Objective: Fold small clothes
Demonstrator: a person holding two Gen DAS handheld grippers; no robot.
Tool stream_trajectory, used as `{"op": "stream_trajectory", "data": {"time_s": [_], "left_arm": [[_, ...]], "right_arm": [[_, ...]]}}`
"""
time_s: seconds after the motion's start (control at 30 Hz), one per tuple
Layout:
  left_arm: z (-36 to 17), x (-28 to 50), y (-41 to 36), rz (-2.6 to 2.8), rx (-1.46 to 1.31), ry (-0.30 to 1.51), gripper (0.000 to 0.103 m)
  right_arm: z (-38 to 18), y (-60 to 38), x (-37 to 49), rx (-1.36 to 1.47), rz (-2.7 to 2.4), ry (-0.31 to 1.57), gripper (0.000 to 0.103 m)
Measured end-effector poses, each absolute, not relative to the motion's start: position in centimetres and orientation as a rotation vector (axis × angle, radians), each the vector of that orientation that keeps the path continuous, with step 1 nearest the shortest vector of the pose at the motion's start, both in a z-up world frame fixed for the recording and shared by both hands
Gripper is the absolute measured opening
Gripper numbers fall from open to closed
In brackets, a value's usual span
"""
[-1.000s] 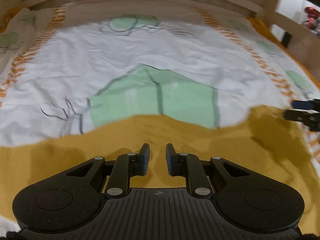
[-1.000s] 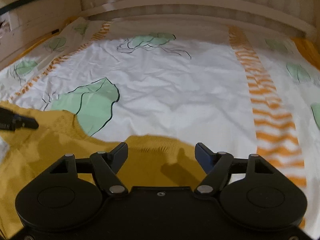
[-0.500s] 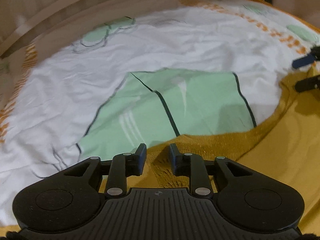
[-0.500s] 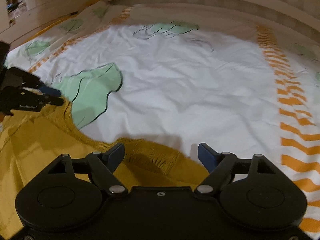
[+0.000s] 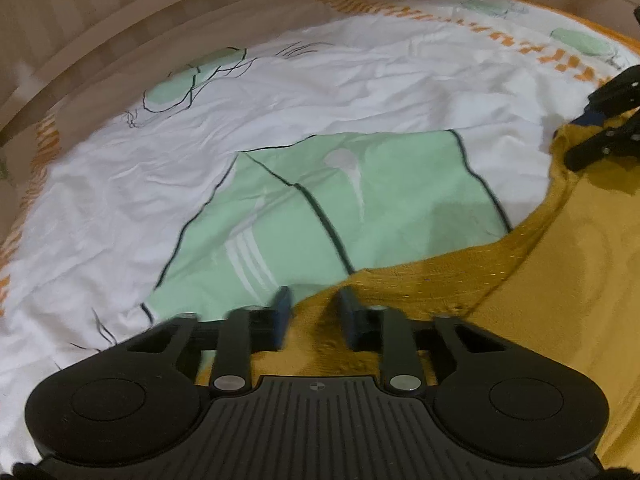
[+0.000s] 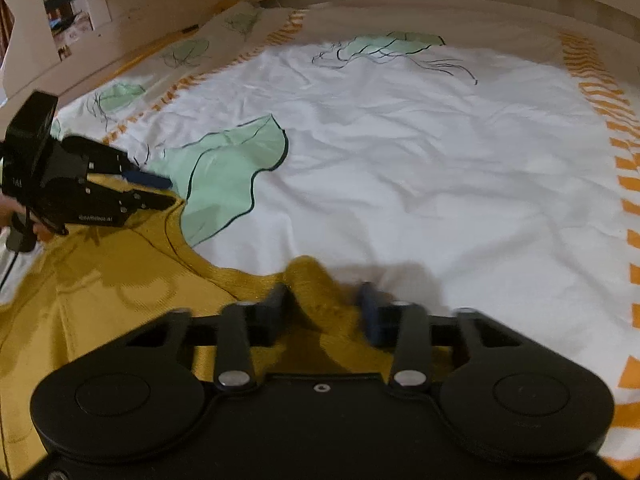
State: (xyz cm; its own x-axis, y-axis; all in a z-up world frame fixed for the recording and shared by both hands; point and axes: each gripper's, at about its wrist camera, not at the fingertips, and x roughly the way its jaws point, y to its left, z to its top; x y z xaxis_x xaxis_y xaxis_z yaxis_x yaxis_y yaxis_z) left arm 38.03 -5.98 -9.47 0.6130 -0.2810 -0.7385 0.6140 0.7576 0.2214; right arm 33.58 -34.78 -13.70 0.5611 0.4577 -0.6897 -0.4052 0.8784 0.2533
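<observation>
Left wrist view: one yellow garment (image 5: 560,280) lies on the bed (image 5: 360,92), over a white sheet with green leaf prints. The left tongs (image 5: 314,300) have just been closing, and a fold of the garment edge sits between them. Far right, the right tongs (image 5: 576,140) bite the same edge.

Right wrist view: the right tongs (image 6: 324,298) have just been closing on a raised garment (image 6: 120,280) fold. The left tongs (image 6: 168,192) appear at far left.

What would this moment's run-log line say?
phase: grasp | left gripper: closing on mustard garment edge | right gripper: closing on edge | bedsheet: underneath
</observation>
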Motion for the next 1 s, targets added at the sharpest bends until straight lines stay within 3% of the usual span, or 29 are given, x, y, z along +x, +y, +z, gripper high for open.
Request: {"op": "stream_trajectory", "data": {"time_s": [0.03, 0.27, 0.6, 0.63, 0.67, 0.7, 0.73, 0.77, 0.83, 1.0], "left_arm": [[-9.4, 37.8, -6.1, -0.543, 0.483, 0.75, 0.005], [-8.3, 36.5, -5.7, -0.387, 0.418, 0.646, 0.002], [-9.9, 37.9, -7.8, -0.284, 0.465, 0.698, 0.004], [-9.9, 37.9, -7.7, -0.282, 0.468, 0.706, 0.005], [-9.6, 37.9, -7.5, -0.283, 0.462, 0.716, 0.007], [-9.3, 38.0, -7.3, -0.285, 0.448, 0.729, 0.009], [-9.1, 38.1, -6.9, -0.288, 0.423, 0.744, 0.017], [-8.5, 38.1, -6.4, -0.292, 0.376, 0.766, 0.032], [-7.5, 37.6, -5.3, -0.285, 0.291, 0.791, 0.042], [-4.2, 34.6, -2.0, -0.248, 0.148, 0.772, 0.05]], "right_arm": [[-13.6, -34.8, 33.4, 0.078, 0.523, 0.83, 0.022], [-12.2, -33.6, 31.9, -0.003, 0.43, 0.747, 0.019], [-14.4, -34.0, 33.5, 0.096, 0.255, 0.789, 0.022], [-14.4, -34.1, 33.5, 0.095, 0.248, 0.787, 0.035], [-14.2, -34.1, 33.5, 0.091, 0.228, 0.784, 0.055], [-14.1, -34.1, 33.4, 0.085, 0.206, 0.78, 0.065], [-13.8, -34.2, 33.3, 0.08, 0.181, 0.778, 0.083], [-13.5, -34.3, 33.2, 0.079, 0.151, 0.77, 0.091], [-12.4, -34.8, 32.6, 0.107, 0.121, 0.747, 0.091], [-8.9, -35.3, 30.1, 0.19, 0.096, 0.693, 0.102]]}}
